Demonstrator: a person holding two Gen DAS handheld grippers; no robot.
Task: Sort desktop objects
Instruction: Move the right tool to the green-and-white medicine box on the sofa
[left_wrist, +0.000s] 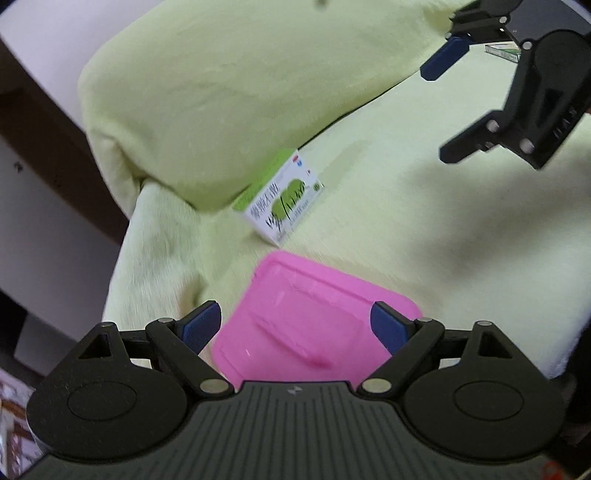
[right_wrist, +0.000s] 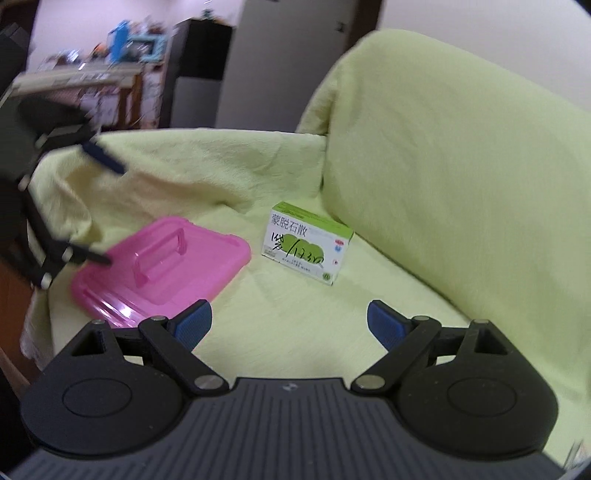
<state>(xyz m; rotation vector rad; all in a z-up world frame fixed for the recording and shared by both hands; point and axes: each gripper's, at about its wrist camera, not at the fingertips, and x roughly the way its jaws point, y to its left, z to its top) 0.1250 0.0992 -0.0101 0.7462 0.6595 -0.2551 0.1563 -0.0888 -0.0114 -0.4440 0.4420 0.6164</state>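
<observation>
1. Lying flat on the seat of a sofa draped in a pale green cover (right_wrist: 443, 184), a pink plastic lid (right_wrist: 162, 266) with a moulded handle sits near the seat's front edge.
2. A green-and-white medicine box (right_wrist: 308, 243) with black handwriting stands on the seat just beside the backrest cushion, apart from the lid.
3. The left gripper (left_wrist: 295, 325) hovers right over the pink lid (left_wrist: 314, 325), its blue-padded fingers spread wide on either side, holding nothing.
4. The right gripper (right_wrist: 290, 325) hangs above bare seat fabric, in front of the box, its fingers likewise wide apart and empty.
5. In the right wrist view, one fingertip of the left gripper (right_wrist: 99, 206) is at the lid's left edge; whether it touches is unclear.
</observation>
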